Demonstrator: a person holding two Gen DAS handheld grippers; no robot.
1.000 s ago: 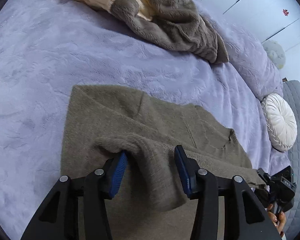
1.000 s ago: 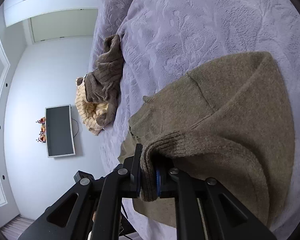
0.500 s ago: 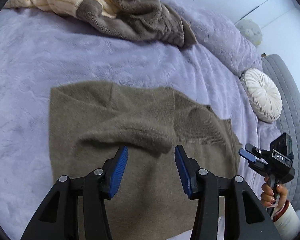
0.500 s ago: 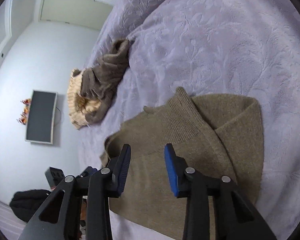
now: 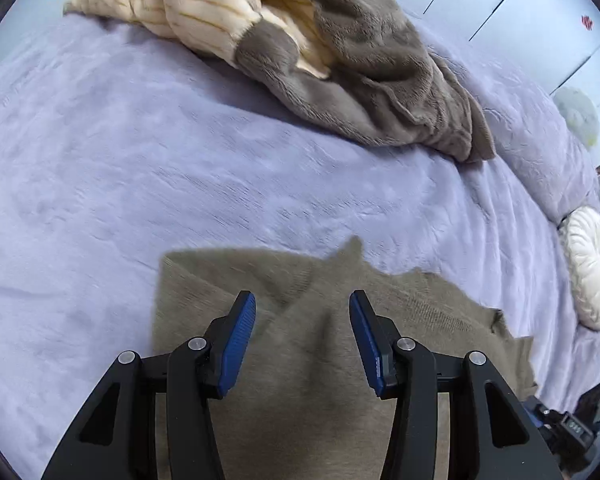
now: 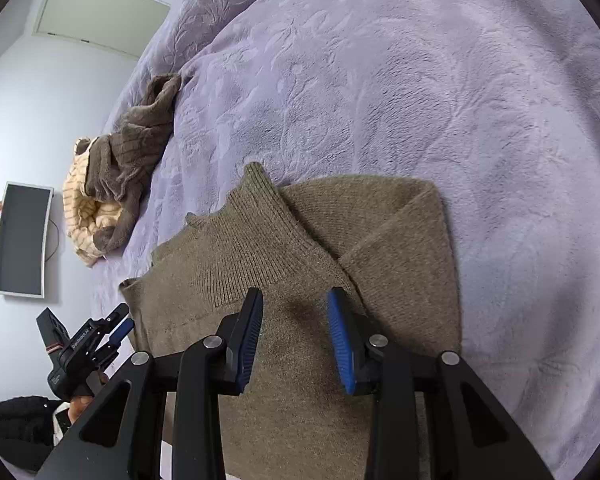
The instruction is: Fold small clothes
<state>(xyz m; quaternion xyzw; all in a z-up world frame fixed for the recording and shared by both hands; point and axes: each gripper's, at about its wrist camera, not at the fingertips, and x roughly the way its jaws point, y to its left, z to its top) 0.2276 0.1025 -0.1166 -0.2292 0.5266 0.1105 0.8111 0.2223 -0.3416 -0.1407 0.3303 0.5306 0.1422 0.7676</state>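
The left wrist view alone shows the round white cushion [image 5: 594,266] far off to the right of its jaws and the white cupboard doors [image 5: 512,12] beyond the bed. The right wrist view alone shows a dark screen [image 6: 22,240] on the wall to the left, a black bundle [image 6: 18,420] low at the left edge, and the ribbed neck of the sweater [image 6: 300,280] running up ahead of its jaws.

The olive sweater [image 5: 300,360] lies flat on the lilac bedcover [image 5: 180,168], partly folded, directly under and ahead of both pairs of jaws. A heap of cream and grey-brown clothes [image 5: 308,48] sits well beyond the jaws, apart from the sweater.

The left gripper [image 5: 302,338] tilts steeply down over the sweater, jaws partly apart with nothing gripped; cloth shows below the gap, the blue pads [image 5: 240,344] clear of it. The right gripper [image 6: 296,336] slants down less steeply. Its jaws have just been opening and now stand partly apart, empty, with the knit visible below them.

In the right wrist view the left gripper [image 6: 120,326] appears low at the left, held in a hand [image 6: 86,398]; white lettering runs along its body, too small to read. In the left wrist view the right gripper [image 5: 572,428] is at the bottom right corner, with small digits I cannot make out.
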